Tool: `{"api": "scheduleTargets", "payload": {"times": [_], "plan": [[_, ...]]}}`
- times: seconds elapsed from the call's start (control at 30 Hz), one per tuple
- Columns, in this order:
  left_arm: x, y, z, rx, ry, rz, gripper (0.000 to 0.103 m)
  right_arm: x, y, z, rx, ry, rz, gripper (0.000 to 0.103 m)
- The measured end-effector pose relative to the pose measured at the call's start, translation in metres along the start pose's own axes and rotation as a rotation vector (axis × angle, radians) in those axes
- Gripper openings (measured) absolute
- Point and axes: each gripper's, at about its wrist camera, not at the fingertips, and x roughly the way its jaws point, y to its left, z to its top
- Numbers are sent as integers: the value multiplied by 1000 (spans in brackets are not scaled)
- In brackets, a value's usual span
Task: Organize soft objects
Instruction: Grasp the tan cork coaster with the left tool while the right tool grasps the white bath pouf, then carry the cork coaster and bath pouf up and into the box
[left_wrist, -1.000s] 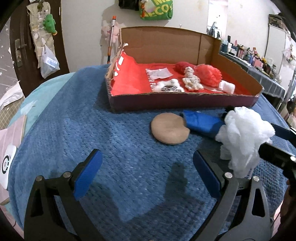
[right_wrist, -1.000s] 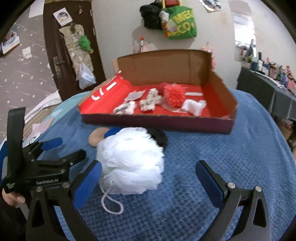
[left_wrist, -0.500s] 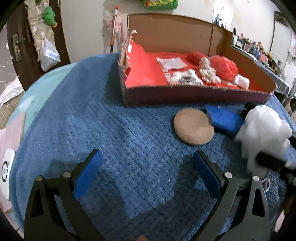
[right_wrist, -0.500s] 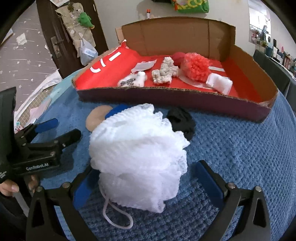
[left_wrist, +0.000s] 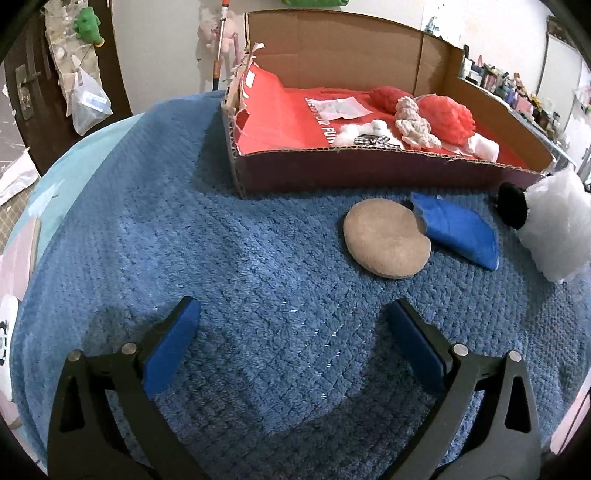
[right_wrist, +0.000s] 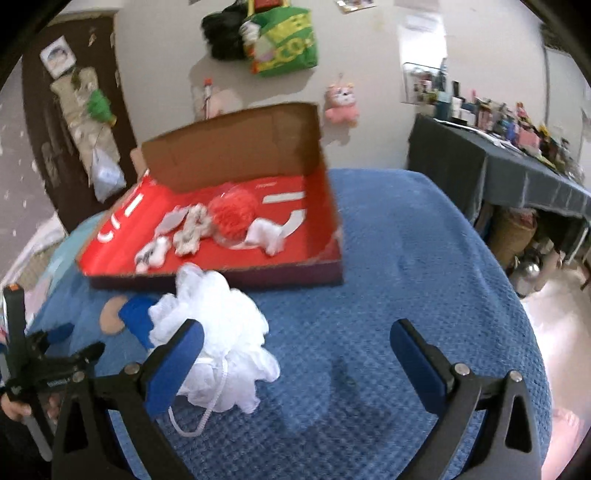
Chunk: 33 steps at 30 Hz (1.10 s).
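Both tongs spread wide over the blue blanket (left_wrist: 258, 280): left gripper (left_wrist: 291, 332) empty, right gripper (right_wrist: 297, 349) empty, its left pad beside the white mesh pouf (right_wrist: 221, 332).

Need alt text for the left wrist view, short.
Open left gripper hovers over a blue blanket; ahead lie a tan round pad, blue pouch and white mesh pouf, before a red-lined cardboard box holding soft items.

Bare blue blanket (left_wrist: 229, 266) fills the lower and left frame of the left wrist view, open to pass. At right, a tan pad (left_wrist: 386, 243), blue pouch (left_wrist: 456, 232) and white loofah (left_wrist: 556, 229) crowd the cardboard box (left_wrist: 369, 171) front wall.
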Motion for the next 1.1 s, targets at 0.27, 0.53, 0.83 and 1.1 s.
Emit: {"api": "scheduleTargets", "payload": {"times": [0.27, 0.53, 0.83, 1.1], "plan": [[-7, -13, 14, 21, -32, -65, 103, 3, 21, -12, -31, 68, 180, 103], [7, -29, 32, 94, -12, -93, 101, 43, 53, -32, -71, 181, 248, 103], [8, -38, 31, 169, -34, -144, 51, 47, 86, -39, -203, 167, 297, 66], [-21, -38, 26, 160, -107, -177, 48, 18, 76, -36, -206, 96, 354, 43]]}}
